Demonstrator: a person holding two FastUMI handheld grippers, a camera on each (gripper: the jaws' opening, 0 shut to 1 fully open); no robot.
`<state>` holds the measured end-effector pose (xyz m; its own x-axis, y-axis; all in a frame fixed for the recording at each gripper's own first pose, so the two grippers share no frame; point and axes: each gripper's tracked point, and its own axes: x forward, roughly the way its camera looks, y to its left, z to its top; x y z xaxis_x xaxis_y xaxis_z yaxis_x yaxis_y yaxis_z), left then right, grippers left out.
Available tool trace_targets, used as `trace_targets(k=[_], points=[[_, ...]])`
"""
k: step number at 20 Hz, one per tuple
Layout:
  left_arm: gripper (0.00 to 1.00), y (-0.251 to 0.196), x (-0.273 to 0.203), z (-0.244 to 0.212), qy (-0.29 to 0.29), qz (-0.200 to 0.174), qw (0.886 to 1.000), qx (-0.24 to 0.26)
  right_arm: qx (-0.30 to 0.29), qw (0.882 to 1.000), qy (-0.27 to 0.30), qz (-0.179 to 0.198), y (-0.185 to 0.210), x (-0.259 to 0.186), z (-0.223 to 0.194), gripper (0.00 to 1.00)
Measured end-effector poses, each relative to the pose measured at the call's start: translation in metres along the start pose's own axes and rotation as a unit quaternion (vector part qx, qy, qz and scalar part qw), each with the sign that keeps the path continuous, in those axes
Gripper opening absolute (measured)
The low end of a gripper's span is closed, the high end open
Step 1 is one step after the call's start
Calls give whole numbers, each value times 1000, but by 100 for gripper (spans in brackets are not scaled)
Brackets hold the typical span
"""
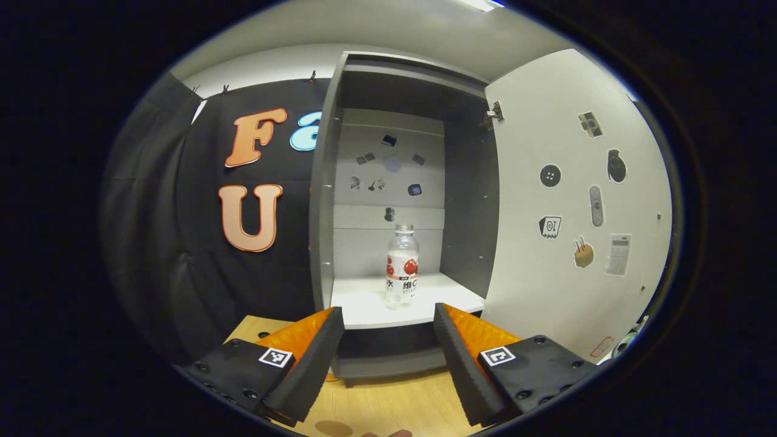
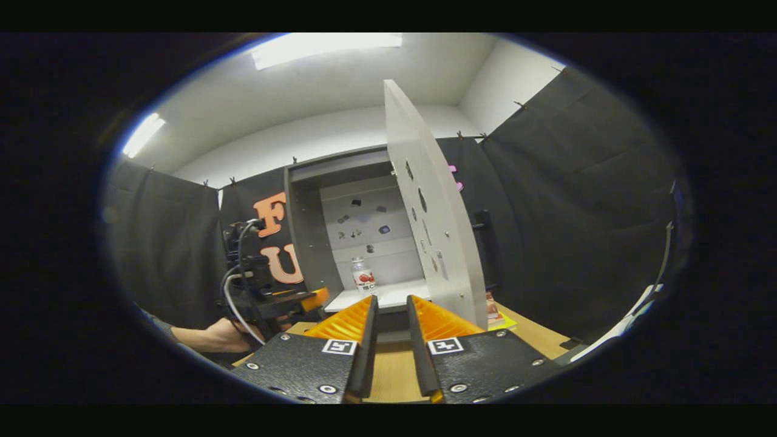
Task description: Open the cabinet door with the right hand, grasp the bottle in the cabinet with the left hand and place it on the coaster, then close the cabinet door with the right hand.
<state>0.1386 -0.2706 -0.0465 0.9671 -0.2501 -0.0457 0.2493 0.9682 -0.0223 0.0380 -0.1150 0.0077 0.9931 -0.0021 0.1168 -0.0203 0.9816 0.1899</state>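
Clear plastic, the bottle (image 1: 402, 266) stood near the shelf's (image 1: 364, 306) front edge, door (image 1: 570, 200) swung open. We held the left gripper (image 1: 388, 318) spread, lined up short of it; the right gripper (image 2: 391, 315) looked nearly pressed together, empty. Going straight in, level, seemed best; nothing blocked us.
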Motion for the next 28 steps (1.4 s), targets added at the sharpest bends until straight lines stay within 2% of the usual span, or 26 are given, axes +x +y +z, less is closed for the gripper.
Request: trace_targets(k=[2, 4, 7, 8, 9, 12, 13, 23, 28], points=[[96, -3, 34, 9, -17, -5, 1000, 9, -3, 1000, 7, -16, -4, 7, -5, 41], [94, -8, 67, 15, -27, -9, 1000, 14, -1, 999, 15, -33, -7, 10, -11, 45], [96, -9, 115, 21, -38, -13, 999, 11, 2, 998, 23, -57, -13, 21, -17, 48], [96, -10, 130, 19, -39, -16, 999, 11, 2, 997, 29, -66, -15, 24, -20, 57], [96, -10, 144, 18, -38, -19, 999, 10, -1, 997, 30, -73, -15, 23, -21, 51], [99, -8, 182, 13, -35, -16, 999, 9, -17, 996, 35, -82, -19, 28, -25, 56], [96, -8, 191, 11, -33, -16, 999, 6, -21, 995, 39, -86, -20, 28, -26, 57], [96, -8, 241, -7, -18, -22, 1000, 8, -36, 992, 75, -98, -14, 38, -43, 57], [84, -12, 236, -4, -23, -31, 999, 0, -22, 991, 78, -109, -16, 34, -44, 57]])
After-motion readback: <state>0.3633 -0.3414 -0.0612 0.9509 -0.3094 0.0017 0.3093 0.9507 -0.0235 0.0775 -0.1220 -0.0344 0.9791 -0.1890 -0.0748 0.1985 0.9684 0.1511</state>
